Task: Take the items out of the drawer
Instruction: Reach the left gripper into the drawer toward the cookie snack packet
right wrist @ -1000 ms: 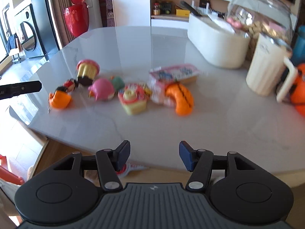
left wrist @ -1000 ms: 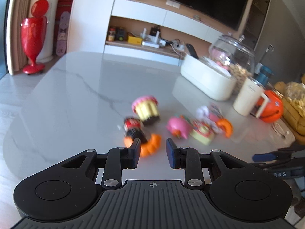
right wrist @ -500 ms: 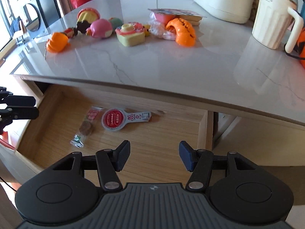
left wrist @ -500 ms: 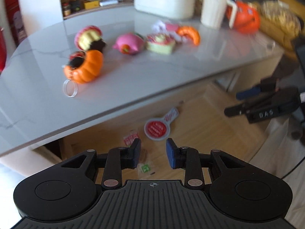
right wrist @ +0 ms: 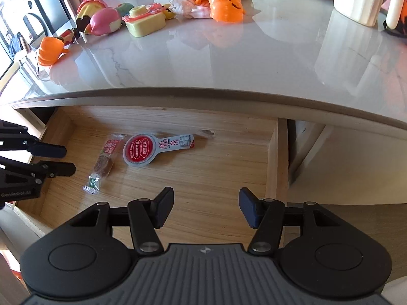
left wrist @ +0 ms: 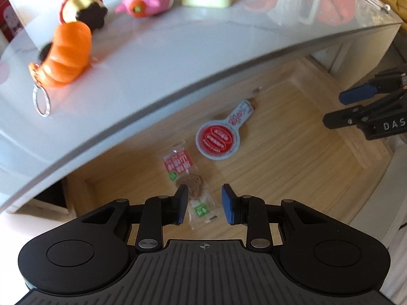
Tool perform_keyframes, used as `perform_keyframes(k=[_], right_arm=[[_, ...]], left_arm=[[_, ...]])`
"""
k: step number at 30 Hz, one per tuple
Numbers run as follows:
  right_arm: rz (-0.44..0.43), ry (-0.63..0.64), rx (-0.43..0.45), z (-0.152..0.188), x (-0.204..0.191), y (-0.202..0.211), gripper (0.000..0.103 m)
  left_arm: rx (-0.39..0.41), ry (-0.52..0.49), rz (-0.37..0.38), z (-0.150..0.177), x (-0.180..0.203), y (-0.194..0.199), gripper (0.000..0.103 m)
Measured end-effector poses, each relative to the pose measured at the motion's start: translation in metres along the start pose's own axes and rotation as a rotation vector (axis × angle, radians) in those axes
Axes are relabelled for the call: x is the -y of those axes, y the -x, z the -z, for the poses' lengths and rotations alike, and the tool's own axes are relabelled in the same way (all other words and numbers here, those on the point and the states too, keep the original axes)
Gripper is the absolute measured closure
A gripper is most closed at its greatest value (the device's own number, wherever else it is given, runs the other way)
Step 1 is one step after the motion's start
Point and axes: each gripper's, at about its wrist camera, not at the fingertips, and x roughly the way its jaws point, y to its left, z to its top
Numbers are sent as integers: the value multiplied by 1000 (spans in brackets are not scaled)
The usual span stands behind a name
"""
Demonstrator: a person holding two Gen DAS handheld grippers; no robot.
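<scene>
Both claws, left gripper (left wrist: 204,204) and right gripper (right wrist: 206,209), gape empty above the wooden drawer (right wrist: 273,157), holding a clear cookie packet (left wrist: 189,185) and a red-lidded sauce cup (right wrist: 142,148) mid-frame.

- Drawer (right wrist: 273,157) open from above; I find its wooden floor mostly bare on the right.
- Tabletop (right wrist: 229,58) overhangs the drawer's back.

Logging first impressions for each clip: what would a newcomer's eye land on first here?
Probably the open wooden drawer under the marble tabletop, holding only a red-and-white round-headed packet and a clear-wrapped snack beside it. Next, the row of colourful toys along the tabletop, notably an orange pumpkin-like keychain. The left gripper hangs open just above the snack; the right gripper hovers open over bare drawer floor.
</scene>
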Motion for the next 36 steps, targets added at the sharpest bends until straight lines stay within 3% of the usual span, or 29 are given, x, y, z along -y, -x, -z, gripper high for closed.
perform_keyframes(k=[3,11,15,22,32,36], right_arm=[[-2,8,-7,0,-1,-1,46],[2,1,0,0,1,-1,43],[-2,5,0,0,1,-1,42],[-9,4,-9,-1,1,-2,42],[-23,20,-27,-3,2,-5,41],[-22,25,-28,-2,2,-5,41]], left_arm=[[-43,6,17,3,0,-7,71],[-178,189,38,0,-19,-37,72],[-207,217,19,-4,-20,-50,72],[-213,351,29,-5,-29,-63,72],[-236,391,54,-4,-35,-66,72],[-203,432,44,-5,-43,-65,71]])
